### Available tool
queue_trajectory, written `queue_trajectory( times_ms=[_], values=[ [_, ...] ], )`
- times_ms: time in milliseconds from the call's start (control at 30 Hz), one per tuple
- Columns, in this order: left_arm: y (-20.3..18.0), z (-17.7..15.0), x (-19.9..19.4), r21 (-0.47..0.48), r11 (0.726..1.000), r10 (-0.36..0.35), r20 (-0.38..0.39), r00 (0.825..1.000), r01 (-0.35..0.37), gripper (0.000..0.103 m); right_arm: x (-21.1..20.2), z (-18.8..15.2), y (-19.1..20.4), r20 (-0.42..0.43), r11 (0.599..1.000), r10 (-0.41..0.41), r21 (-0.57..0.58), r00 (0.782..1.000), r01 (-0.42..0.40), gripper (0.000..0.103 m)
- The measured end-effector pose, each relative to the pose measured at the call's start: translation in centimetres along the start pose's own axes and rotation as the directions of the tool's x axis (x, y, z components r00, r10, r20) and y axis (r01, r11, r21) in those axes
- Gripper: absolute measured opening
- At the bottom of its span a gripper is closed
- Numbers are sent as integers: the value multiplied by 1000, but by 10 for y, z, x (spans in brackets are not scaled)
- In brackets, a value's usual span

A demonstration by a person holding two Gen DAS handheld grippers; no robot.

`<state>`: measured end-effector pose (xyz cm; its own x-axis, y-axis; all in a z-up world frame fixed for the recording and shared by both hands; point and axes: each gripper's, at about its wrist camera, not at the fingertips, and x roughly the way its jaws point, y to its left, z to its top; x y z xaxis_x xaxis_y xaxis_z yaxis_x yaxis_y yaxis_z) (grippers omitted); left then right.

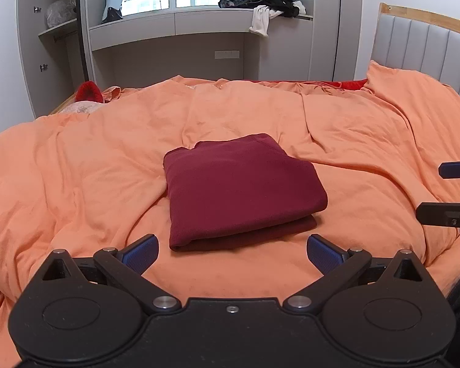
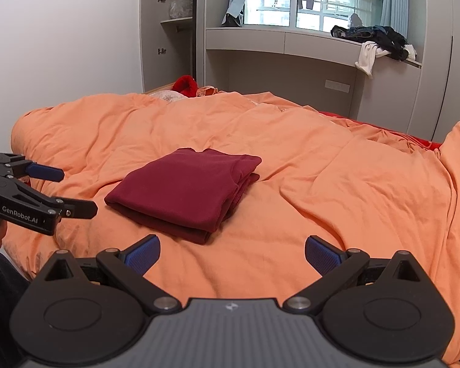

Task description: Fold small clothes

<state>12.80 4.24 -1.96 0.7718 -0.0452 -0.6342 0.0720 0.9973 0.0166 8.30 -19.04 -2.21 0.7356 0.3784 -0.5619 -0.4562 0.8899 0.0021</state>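
Note:
A dark red garment (image 1: 242,190) lies folded into a neat rectangle on the orange duvet (image 1: 92,159); it also shows in the right wrist view (image 2: 184,190). My left gripper (image 1: 232,253) is open and empty, just short of the garment's near edge. My right gripper (image 2: 232,253) is open and empty, a little back from the garment and to its right. The right gripper's fingers (image 1: 444,211) enter the left wrist view at the right edge. The left gripper (image 2: 73,190) shows at the left of the right wrist view, open.
A grey padded headboard (image 1: 423,43) stands at the right. A window ledge (image 1: 199,15) beyond the bed holds a pile of dark and white clothes (image 1: 270,3). A red item (image 1: 89,92) lies at the bed's far left corner. Open shelves (image 1: 58,30) stand far left.

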Motion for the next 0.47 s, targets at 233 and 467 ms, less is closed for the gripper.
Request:
queue_trajectory(
  times_ms=[233, 467],
  values=[
    [1, 1, -2, -9, 999, 40, 27, 999, -40, 103, 1, -1, -2, -6, 1000, -2, 8, 1000, 2, 103],
    [3, 3, 0, -22, 999, 35, 14, 999, -34, 103, 1, -2, -2, -3, 1000, -3, 9, 1000, 3, 103]
  ],
)
